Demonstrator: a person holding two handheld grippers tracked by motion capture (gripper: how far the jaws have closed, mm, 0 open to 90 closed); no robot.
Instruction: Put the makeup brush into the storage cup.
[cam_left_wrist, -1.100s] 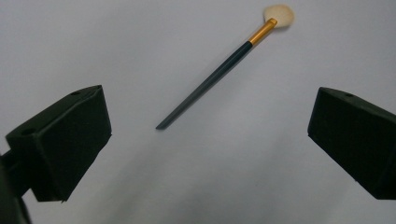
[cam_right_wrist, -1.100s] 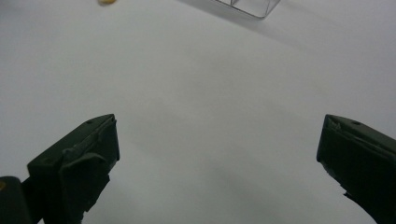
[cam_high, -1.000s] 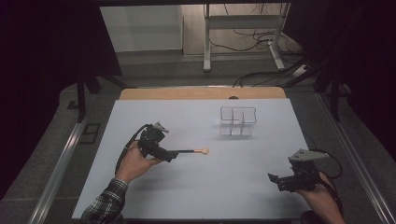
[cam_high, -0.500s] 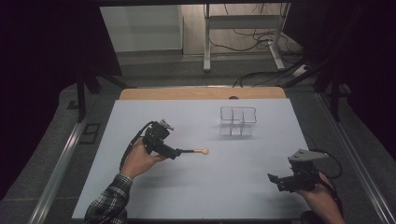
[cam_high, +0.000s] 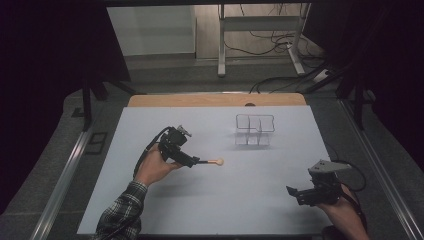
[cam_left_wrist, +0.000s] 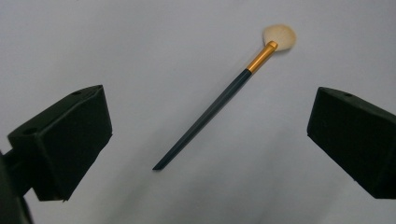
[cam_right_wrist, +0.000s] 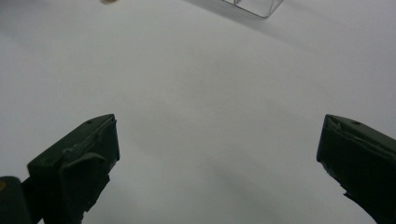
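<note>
A makeup brush (cam_left_wrist: 219, 100) with a dark handle, gold ferrule and cream bristle head lies on the white table (cam_high: 240, 200); in the high view the brush (cam_high: 212, 161) sits left of centre. My left gripper (cam_left_wrist: 210, 109) is open, its jaws standing wide on either side of the handle without touching it. From above, the left gripper (cam_high: 192, 160) is over the handle's near end. My right gripper (cam_right_wrist: 217, 126) is open over bare table, and the right gripper (cam_high: 296, 194) sits at the front right corner.
A clear plastic organizer (cam_high: 255, 130) with several compartments stands at the back right of the table; the organizer's corner (cam_right_wrist: 254, 7) is seen at the top of the right gripper view. A wooden strip (cam_high: 215, 100) borders the table's far edge.
The left gripper has crept to the right, closer over the brush handle. The brush and the right gripper have stayed where they were.
</note>
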